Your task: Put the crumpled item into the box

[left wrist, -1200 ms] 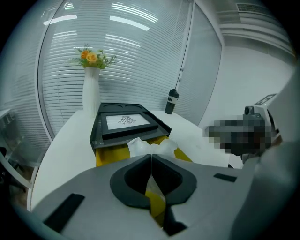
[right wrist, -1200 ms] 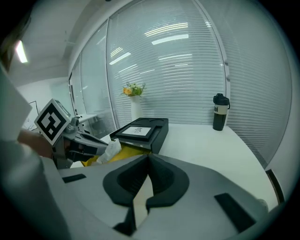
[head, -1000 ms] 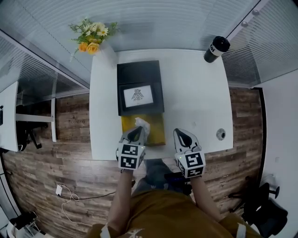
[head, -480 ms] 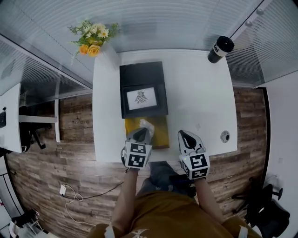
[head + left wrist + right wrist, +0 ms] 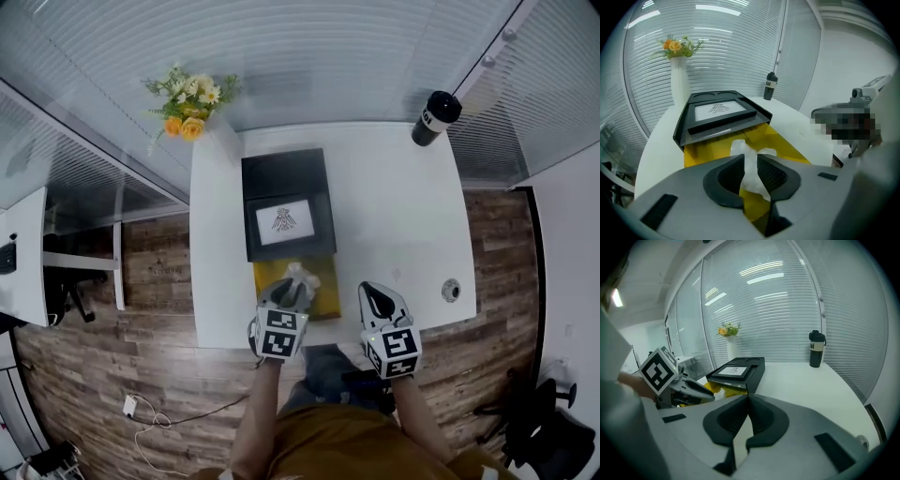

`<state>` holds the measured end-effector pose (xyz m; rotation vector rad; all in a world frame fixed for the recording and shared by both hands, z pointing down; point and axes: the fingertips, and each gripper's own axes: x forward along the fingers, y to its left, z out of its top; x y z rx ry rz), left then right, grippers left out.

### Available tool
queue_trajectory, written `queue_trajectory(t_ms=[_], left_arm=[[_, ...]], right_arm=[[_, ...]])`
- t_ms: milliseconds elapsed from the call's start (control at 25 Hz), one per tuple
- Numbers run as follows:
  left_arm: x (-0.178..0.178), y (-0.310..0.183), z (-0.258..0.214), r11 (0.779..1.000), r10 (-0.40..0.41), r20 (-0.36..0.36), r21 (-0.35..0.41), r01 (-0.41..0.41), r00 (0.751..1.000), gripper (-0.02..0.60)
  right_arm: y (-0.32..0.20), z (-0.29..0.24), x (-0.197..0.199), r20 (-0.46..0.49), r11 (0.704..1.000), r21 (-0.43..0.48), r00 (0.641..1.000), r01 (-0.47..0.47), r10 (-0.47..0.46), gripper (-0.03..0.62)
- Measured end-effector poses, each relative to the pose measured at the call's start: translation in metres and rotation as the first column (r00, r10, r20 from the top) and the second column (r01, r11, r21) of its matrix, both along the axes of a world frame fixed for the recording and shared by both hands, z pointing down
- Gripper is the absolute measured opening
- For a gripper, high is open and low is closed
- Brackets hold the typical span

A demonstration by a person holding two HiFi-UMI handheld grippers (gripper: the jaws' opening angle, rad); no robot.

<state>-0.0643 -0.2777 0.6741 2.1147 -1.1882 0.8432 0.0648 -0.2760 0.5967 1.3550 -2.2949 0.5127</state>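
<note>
The left gripper (image 5: pixel 751 172) is pinching the crumpled white paper (image 5: pixel 750 161) between its two jaws, the wad bulging out above and below the pads. It is hovering over a yellow panel (image 5: pixel 701 153) that is sticking out from under the near edge of the black box (image 5: pixel 723 117); whether the paper is touching the yellow surface cannot be told. The box is lying on the white table (image 5: pixel 398 220), and a flat insert with a white printed face is sitting in it. The right gripper (image 5: pixel 746 401) is holding nothing, its jaws pressed together at the tips, and it is hanging over the table's near edge, just to the right of the left gripper and apart from the box. A white vase of orange and white flowers (image 5: pixel 678 70) is standing at the far left corner, and a black bottle (image 5: pixel 815 348) is standing at the far right corner, well apart from both grippers
</note>
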Motion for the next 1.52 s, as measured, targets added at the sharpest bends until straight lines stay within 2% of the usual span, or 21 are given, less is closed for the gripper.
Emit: queue_trajectory(t_ms=[80,200,360,560,680,800,960,1160,1320,1520], left_arm=[[0.001,0.001,-0.004,1.000,0.000,-0.008,0.005,0.000,1.000,0.113],[-0.003,-0.006,-0.017,0.999,-0.002,-0.008,0.054,0.002,1.000,0.116],[-0.008,-0.004,-0.039,0.993,-0.021,-0.006,0.120,0.021,1.000,0.057],[-0.021,0.002,-0.065,0.981,-0.058,-0.012,0.186,0.060,0.998,0.027],[-0.029,0.005,-0.084,0.970,-0.085,-0.055,0.225,0.096,0.995,0.025],[-0.037,0.009,-0.107,0.951,-0.116,-0.131,0.272,0.148,0.985,0.025],[-0.043,0.019,-0.139,0.922,-0.118,-0.179,0.346,0.175,0.977,0.025],[-0.054,0.035,-0.177,0.876,-0.148,-0.278,0.409,0.257,0.949,0.023],[-0.062,0.047,-0.196,0.846,-0.167,-0.300,0.445,0.293,0.939,0.024],[-0.061,0.062,-0.210,0.828,-0.159,-0.306,0.476,0.295,0.939,0.023]], right_arm=[[-0.001,-0.007,0.002,0.007,1.000,0.009,1.000,-0.014,0.014,0.012],[-0.006,-0.016,-0.002,-0.003,0.999,0.030,1.000,-0.011,0.011,0.012],[-0.002,-0.028,-0.008,-0.025,0.998,0.059,1.000,0.008,-0.007,0.012],[0.005,-0.043,-0.018,-0.024,0.994,0.103,0.999,0.036,-0.034,0.012],[0.007,-0.056,-0.023,-0.025,0.989,0.139,0.999,0.042,-0.039,0.012],[0.011,-0.072,-0.027,-0.026,0.982,0.182,0.999,0.043,-0.039,0.012],[0.018,-0.093,-0.027,-0.025,0.971,0.239,0.999,0.032,-0.026,0.012],[0.031,-0.118,-0.026,-0.009,0.955,0.297,1.000,0.012,-0.009,0.012],[0.042,-0.133,-0.029,0.002,0.943,0.332,1.000,0.010,-0.011,0.012],[0.056,-0.143,-0.027,0.006,0.935,0.353,1.000,0.003,-0.006,0.012]])
